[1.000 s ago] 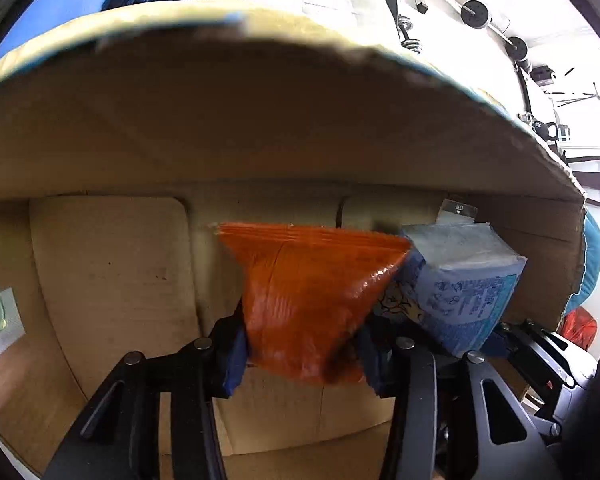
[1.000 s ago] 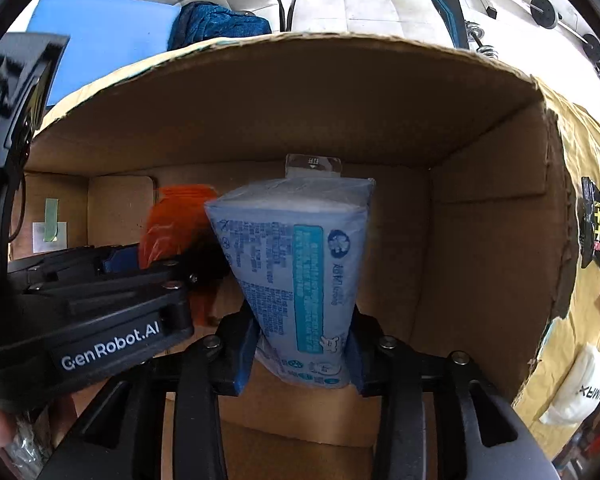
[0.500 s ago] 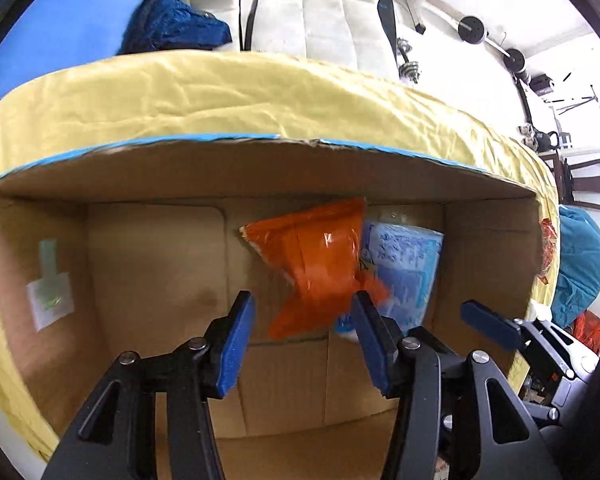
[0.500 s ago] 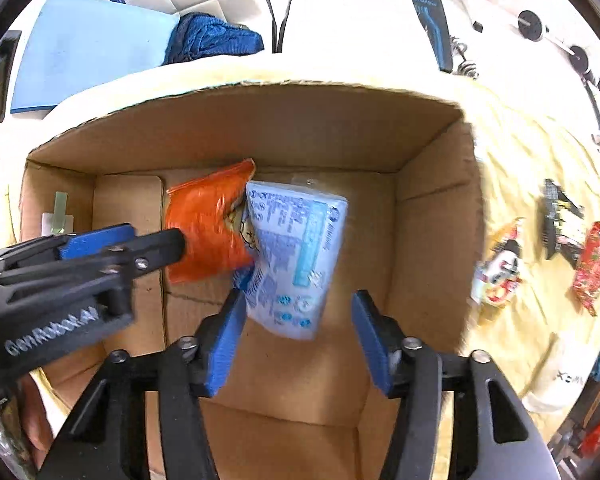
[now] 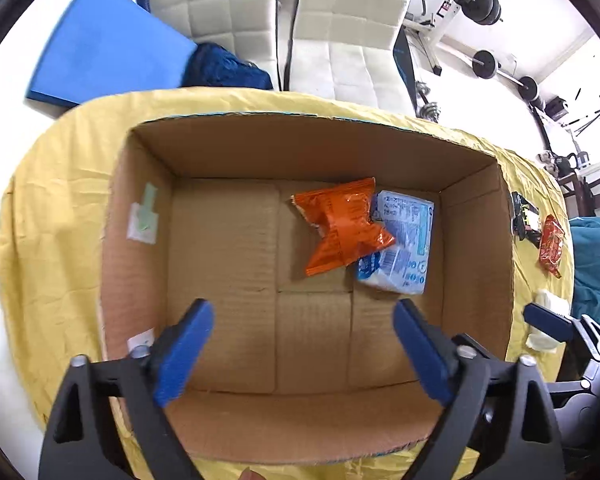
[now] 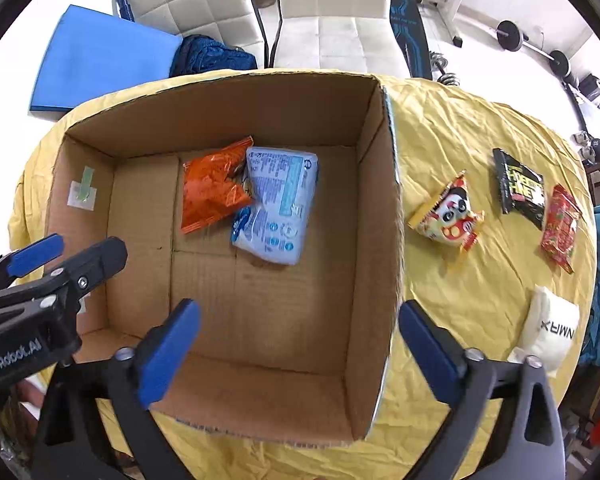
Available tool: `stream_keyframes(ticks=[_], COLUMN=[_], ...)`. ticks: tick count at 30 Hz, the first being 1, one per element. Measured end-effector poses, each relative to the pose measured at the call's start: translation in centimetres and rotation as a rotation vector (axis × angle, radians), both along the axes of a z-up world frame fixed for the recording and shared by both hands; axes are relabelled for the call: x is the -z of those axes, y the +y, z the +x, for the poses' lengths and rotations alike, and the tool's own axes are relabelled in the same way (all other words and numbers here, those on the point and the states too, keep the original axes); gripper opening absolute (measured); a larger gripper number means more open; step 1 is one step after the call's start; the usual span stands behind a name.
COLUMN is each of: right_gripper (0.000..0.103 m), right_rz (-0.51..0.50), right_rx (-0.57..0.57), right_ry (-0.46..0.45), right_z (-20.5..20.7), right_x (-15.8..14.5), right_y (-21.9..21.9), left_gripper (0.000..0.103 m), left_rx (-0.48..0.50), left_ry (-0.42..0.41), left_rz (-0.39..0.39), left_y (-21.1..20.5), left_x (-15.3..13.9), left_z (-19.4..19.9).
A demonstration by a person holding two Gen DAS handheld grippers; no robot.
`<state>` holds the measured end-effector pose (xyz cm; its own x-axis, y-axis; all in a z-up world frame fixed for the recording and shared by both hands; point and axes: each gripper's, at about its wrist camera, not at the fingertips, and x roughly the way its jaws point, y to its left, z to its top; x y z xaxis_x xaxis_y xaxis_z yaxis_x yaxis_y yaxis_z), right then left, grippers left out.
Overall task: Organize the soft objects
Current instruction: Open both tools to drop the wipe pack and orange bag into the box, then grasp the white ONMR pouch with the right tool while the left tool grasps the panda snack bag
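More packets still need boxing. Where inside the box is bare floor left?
Bare: the box floor's left half, beside the orange packet, and the near strip below the blue tissue pack. Crowded: the far middle, where those two overlap.

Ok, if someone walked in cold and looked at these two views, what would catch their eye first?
Probably the big open cardboard box on the yellow tablecloth, with a bright orange snack bag lying partly over a pale blue tissue pack on its floor. Next, the loose snack packets on the cloth right of the box. Both grippers, left and right, hang above it, jaws opening, nothing between them.
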<state>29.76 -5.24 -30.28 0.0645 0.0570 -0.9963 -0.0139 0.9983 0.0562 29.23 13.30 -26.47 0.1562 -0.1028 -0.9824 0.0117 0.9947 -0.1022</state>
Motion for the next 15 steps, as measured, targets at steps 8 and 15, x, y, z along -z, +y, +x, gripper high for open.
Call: stream_keyframes(ticks=[8,15], right_gripper=[0.103,0.103], right_rz=[0.006,0.015], right_rx=[0.019,-0.007], right_ry=[-0.071,-0.128], right_z=[-3.5,-6.9], right_x=[-3.4,-6.7], right_y=[-0.4,0.2], left_gripper=[0.095,0.095], left_rx=[-0.048,-0.059], left_ry=[-0.077,-0.141], left_rz=[-0.034,-0.005], left_y=[0.4,0.2], left_x=[-2.4,-5.5], left_z=[-2.6,-6.1])
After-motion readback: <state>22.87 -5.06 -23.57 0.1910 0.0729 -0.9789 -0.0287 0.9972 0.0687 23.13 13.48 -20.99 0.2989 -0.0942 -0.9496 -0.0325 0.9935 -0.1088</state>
